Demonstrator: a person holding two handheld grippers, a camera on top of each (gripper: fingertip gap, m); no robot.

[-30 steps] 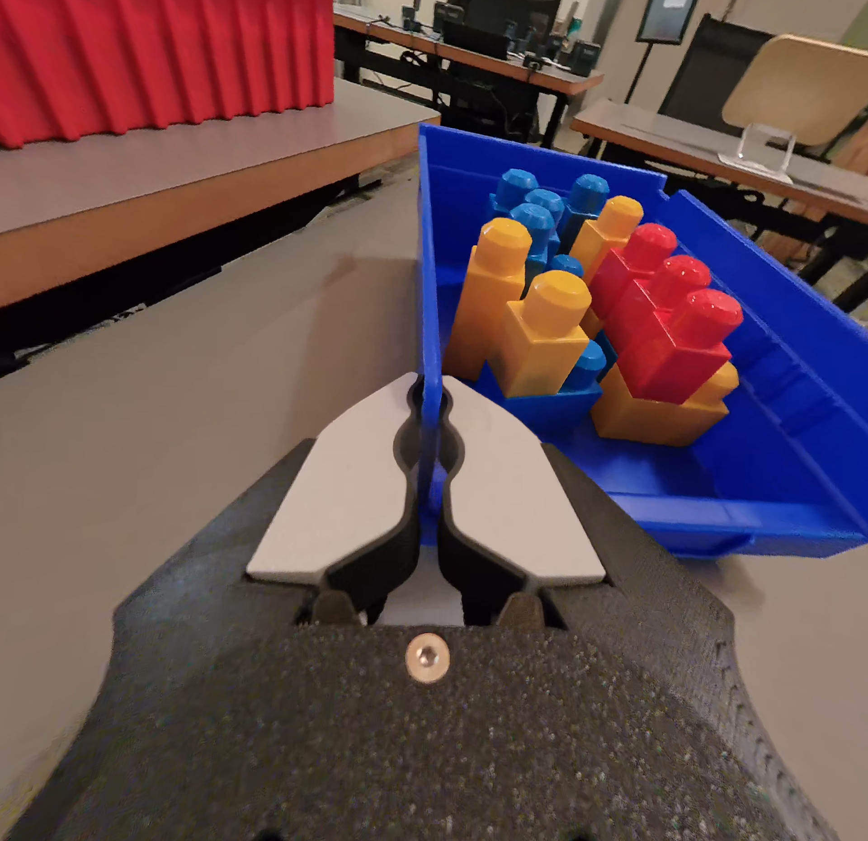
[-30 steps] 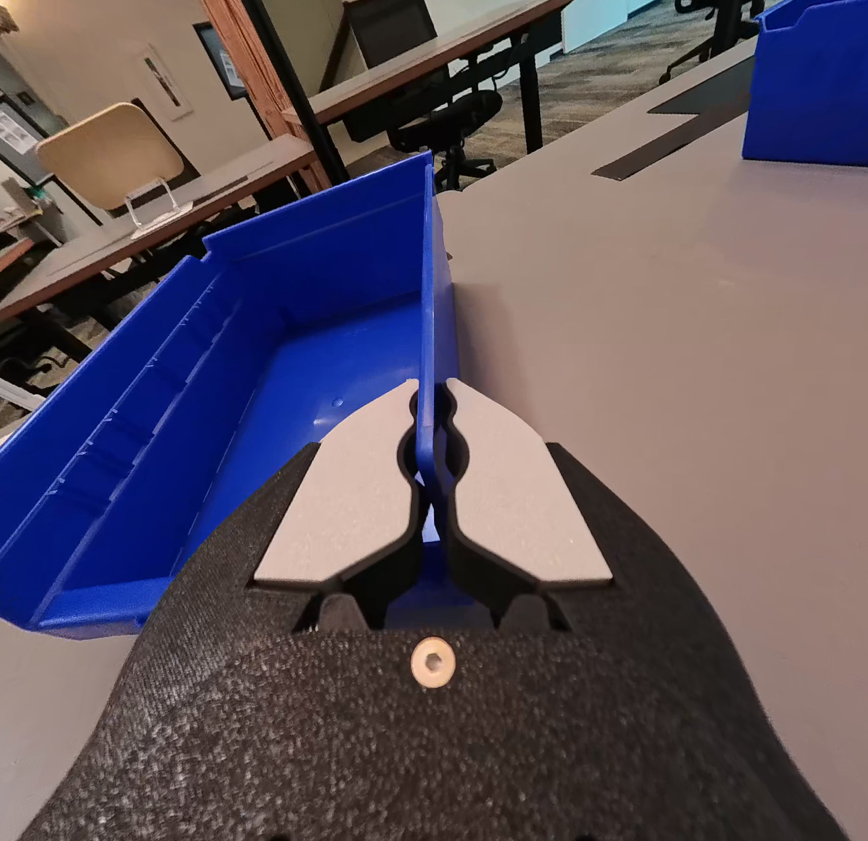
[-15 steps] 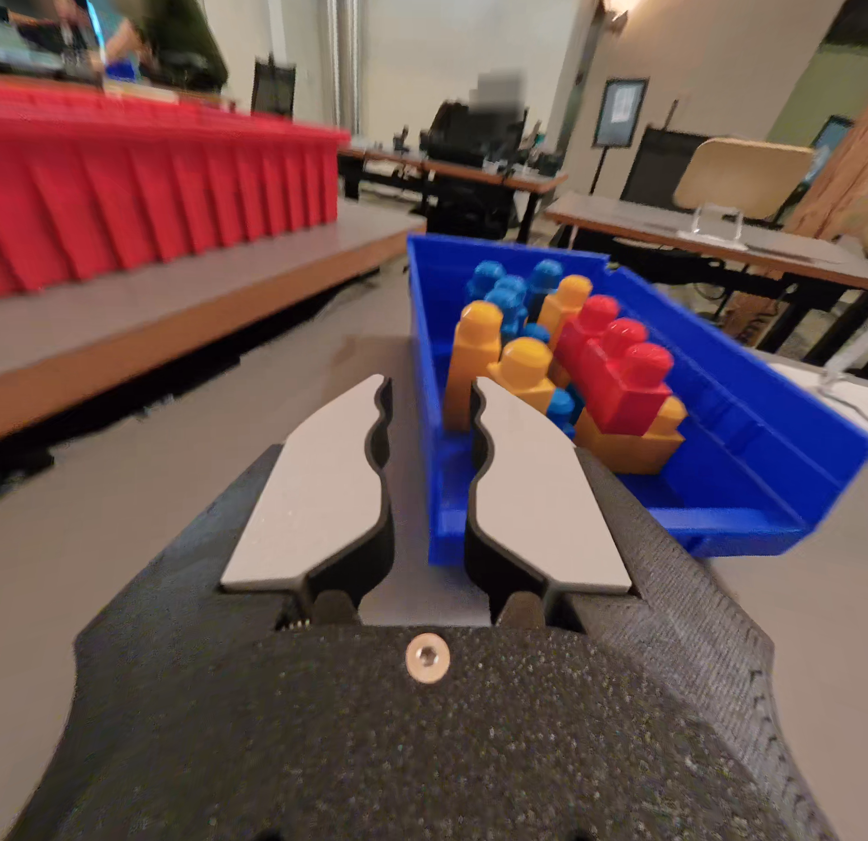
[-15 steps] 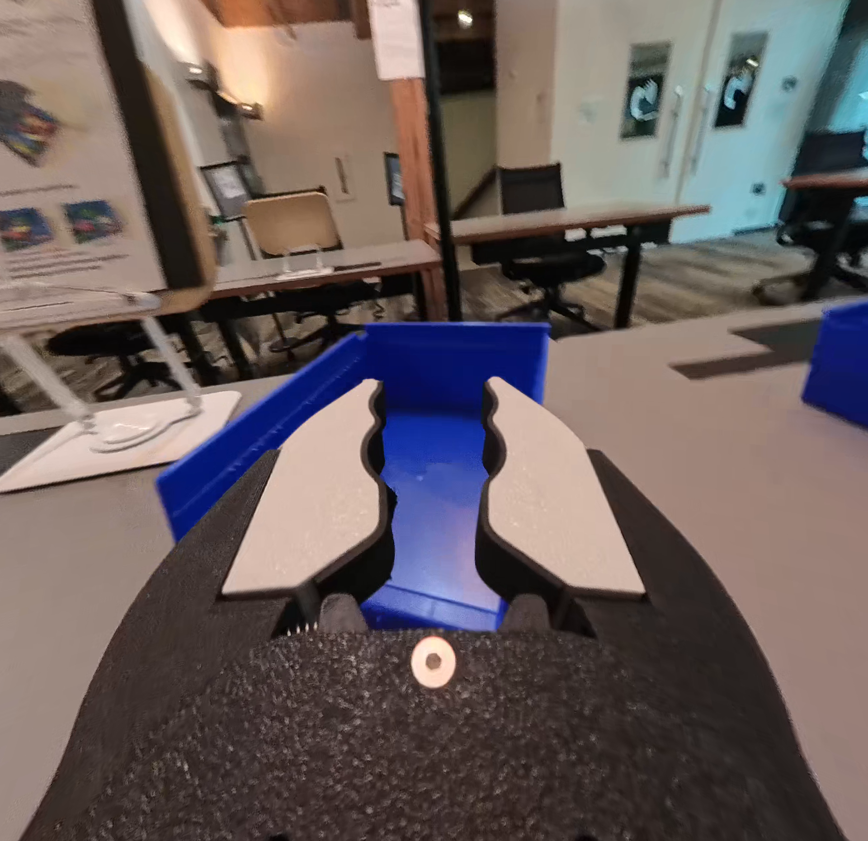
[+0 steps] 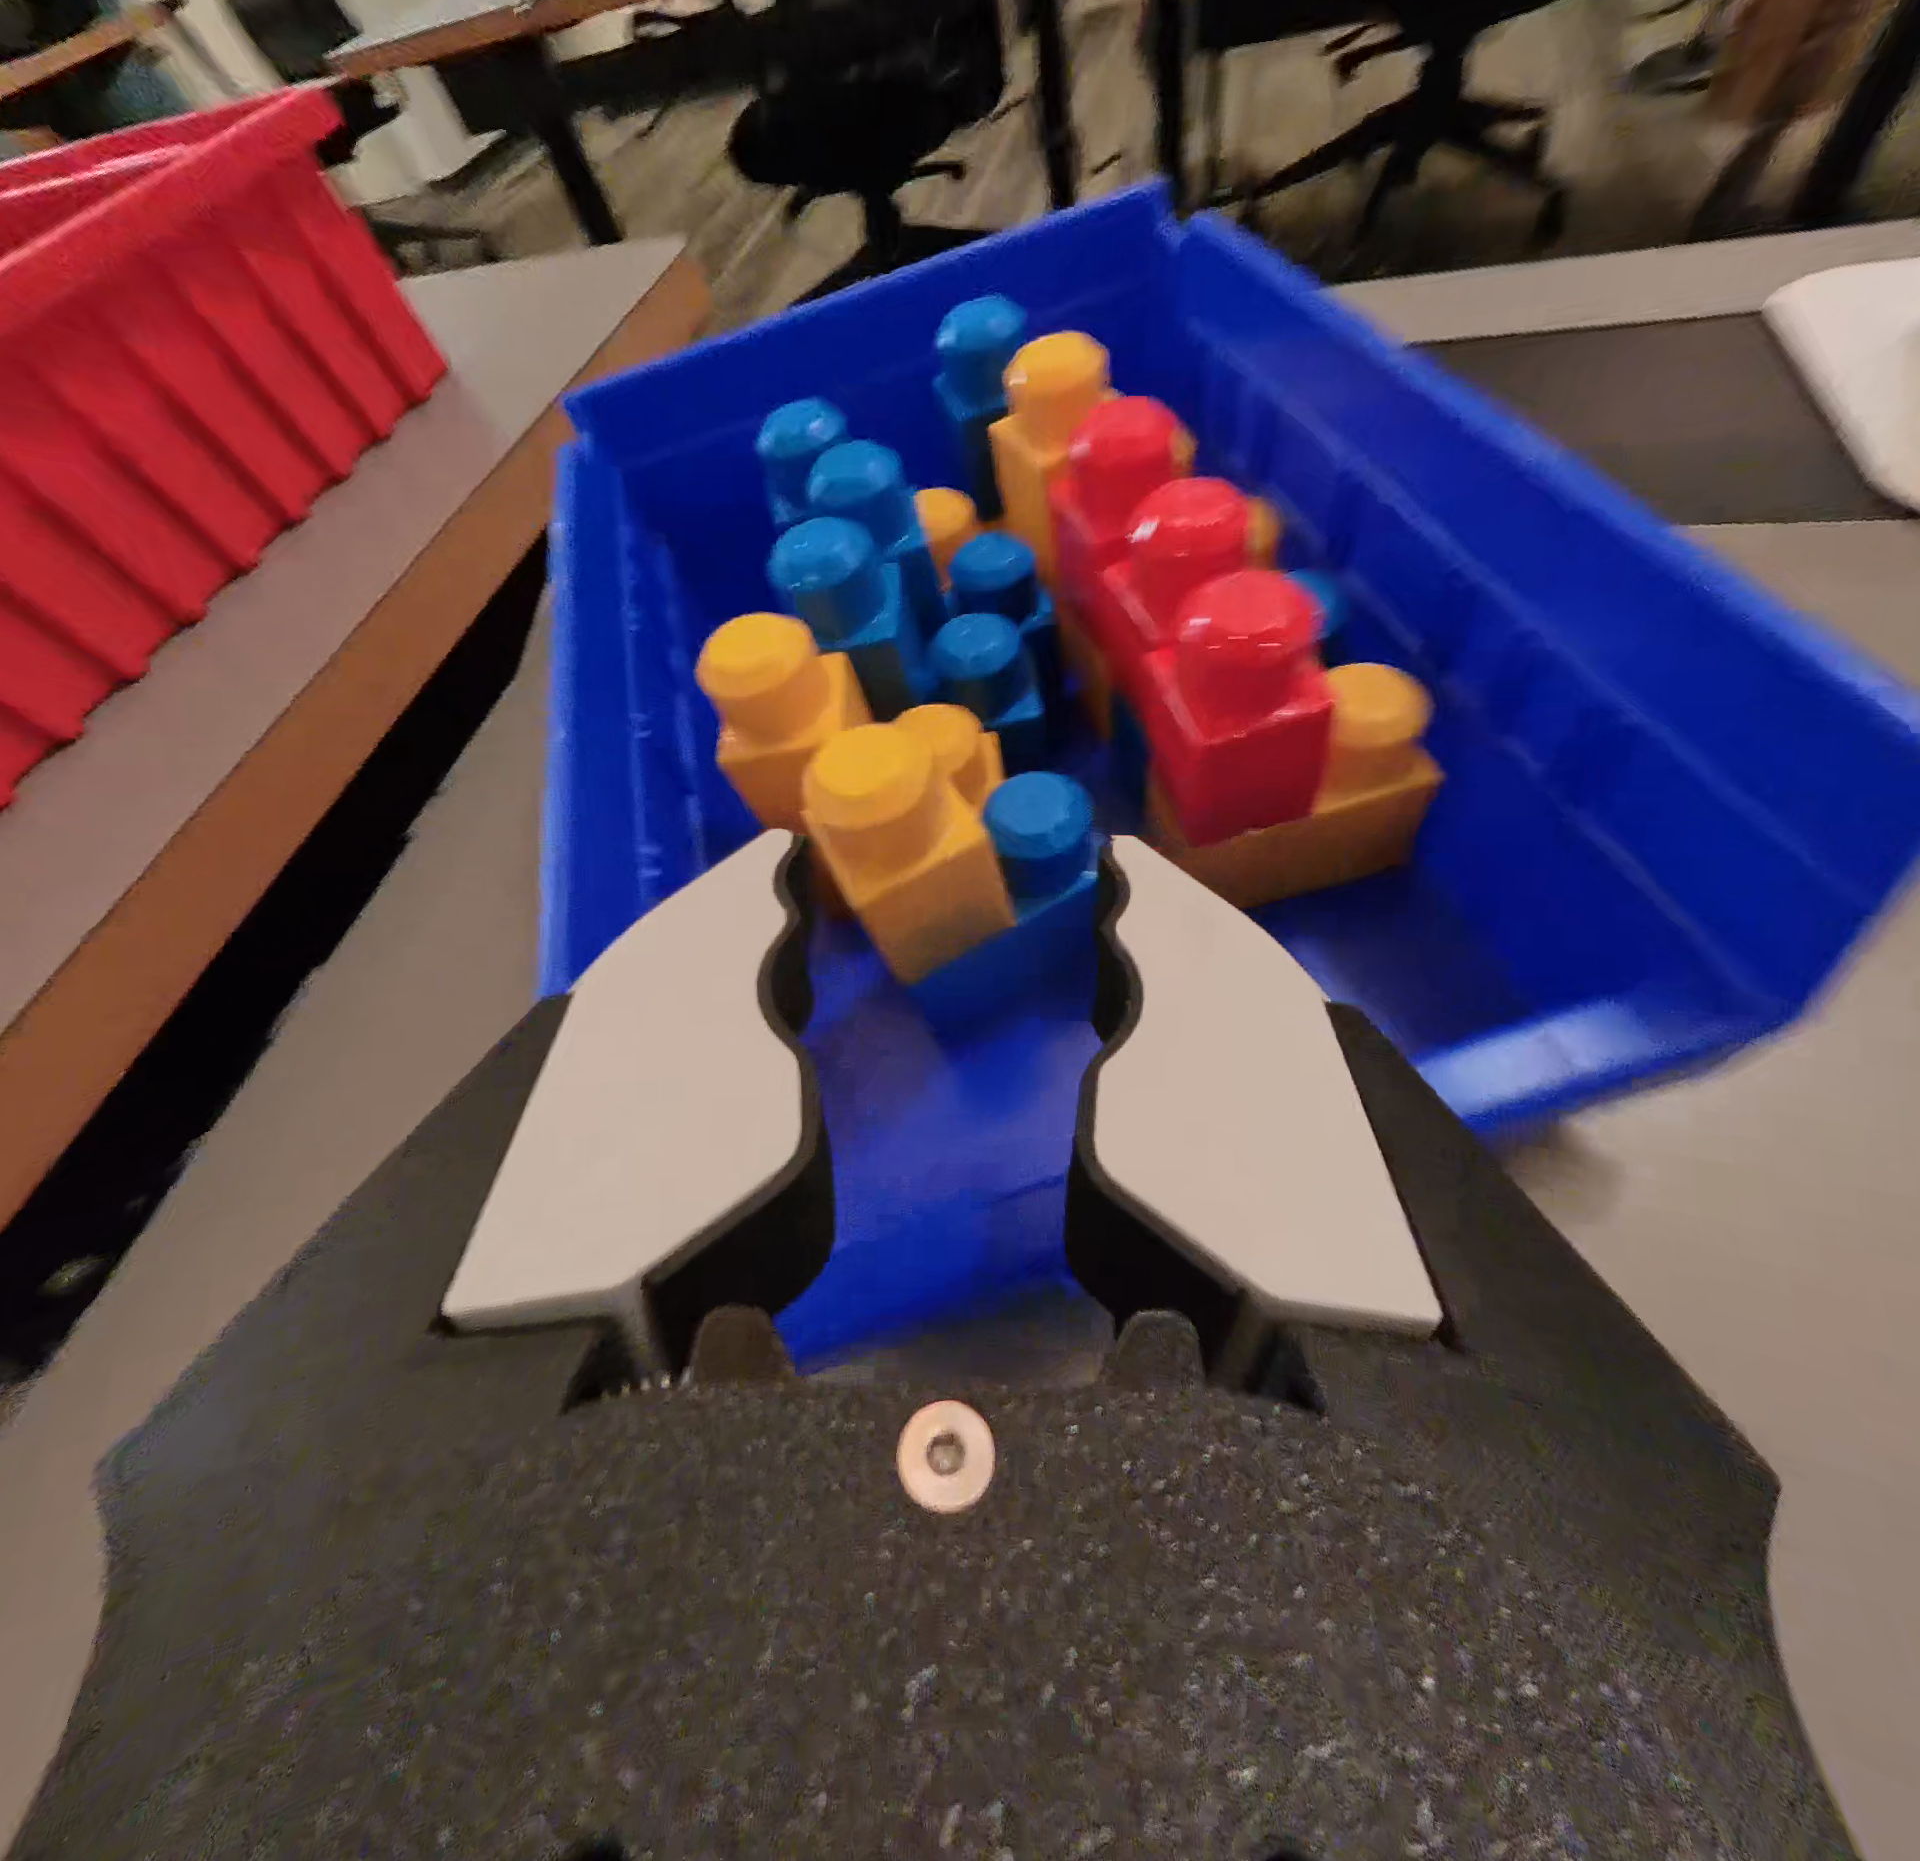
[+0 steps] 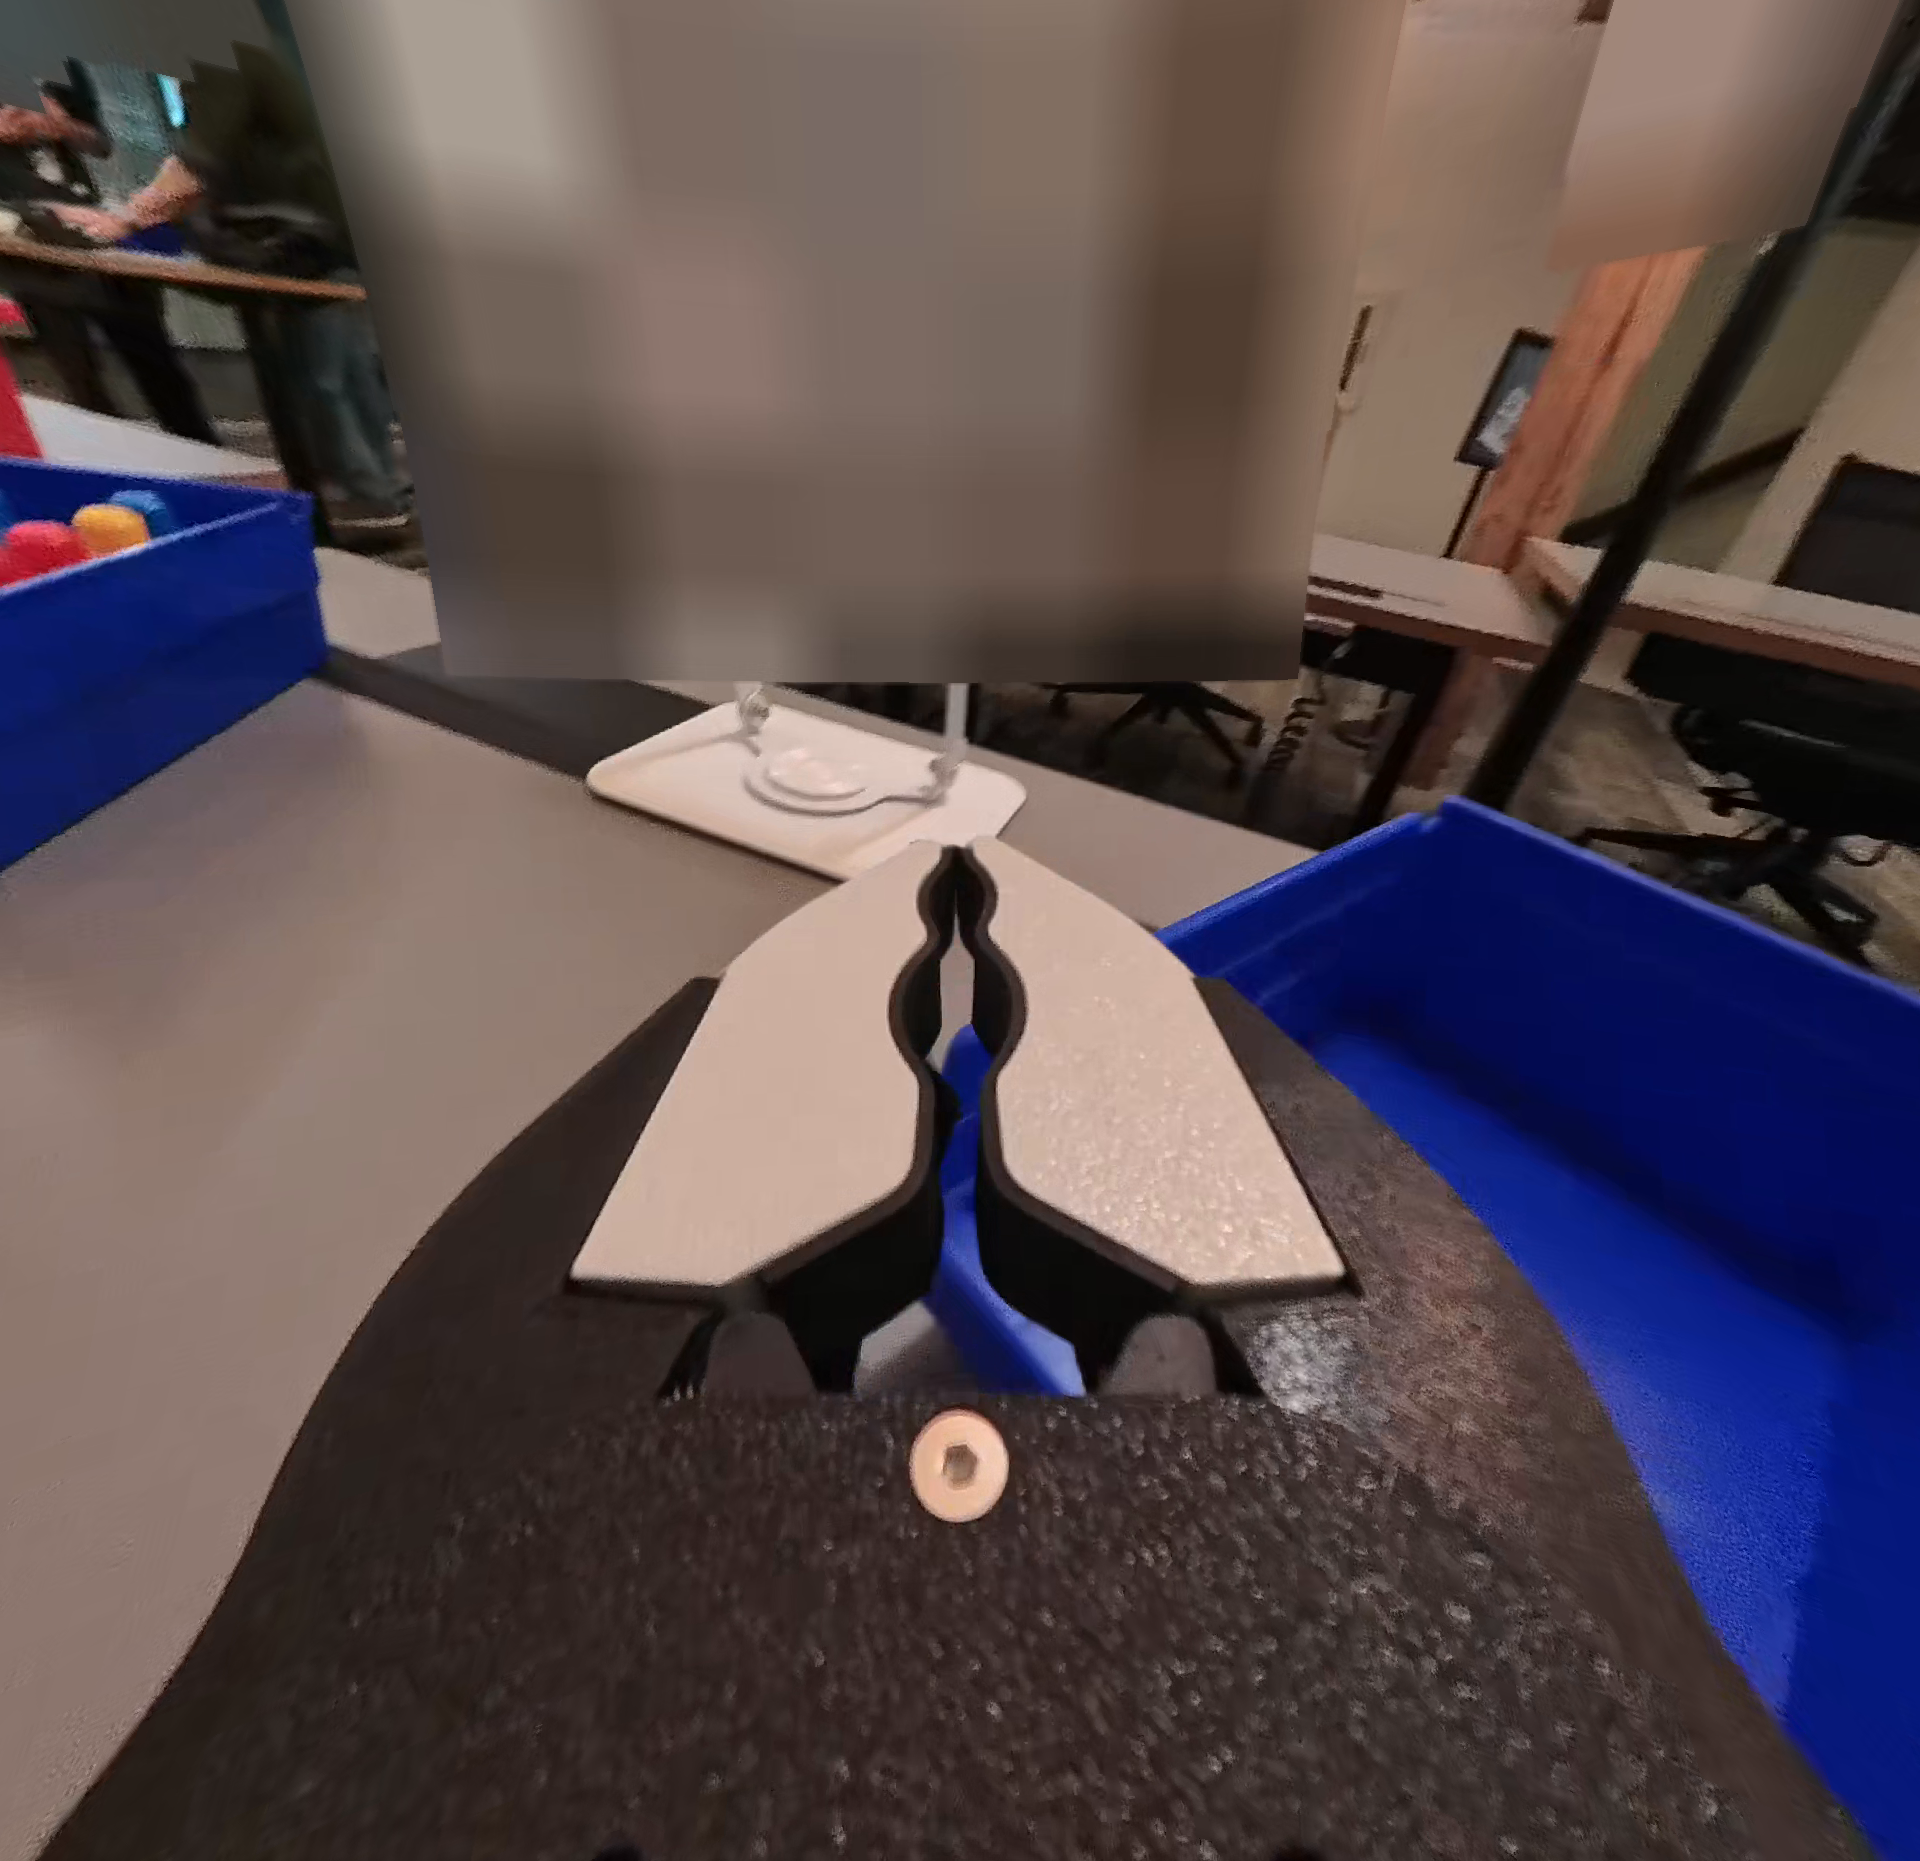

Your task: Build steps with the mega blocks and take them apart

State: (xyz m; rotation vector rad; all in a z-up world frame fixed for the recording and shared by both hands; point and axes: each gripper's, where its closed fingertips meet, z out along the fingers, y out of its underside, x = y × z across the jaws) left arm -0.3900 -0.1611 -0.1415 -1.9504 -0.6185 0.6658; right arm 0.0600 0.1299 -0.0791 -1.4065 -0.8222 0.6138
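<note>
A blue bin (image 5: 1558,585) on the grey table holds mega blocks: a red stepped block (image 5: 1226,689) on a yellow base (image 5: 1340,835), several blue blocks (image 5: 852,564), and a yellow block (image 5: 904,855) joined to a blue block (image 5: 1039,876). My left gripper (image 5: 945,861) is open above the bin's near end, its tips either side of the yellow-and-blue pair without touching it. My right gripper (image 6: 954,857) is shut and empty, above the table. An empty blue bin (image 6: 1610,1063) lies just to its right. The bin with blocks (image 6: 156,616) shows at the far left.
A red ribbed bin (image 5: 156,377) stands on a neighbouring table at the left. A white stand base (image 6: 810,788) sits on the table ahead of the right gripper. Bare grey table (image 6: 260,980) lies between the two blue bins. Chairs and tables stand behind. About 55 cm separates my left fingertips from my right.
Both grippers let go of the bin walls they pinched. The left opened and moved over the blocks. The right opened, swung left away from the empty bin, then shut.
</note>
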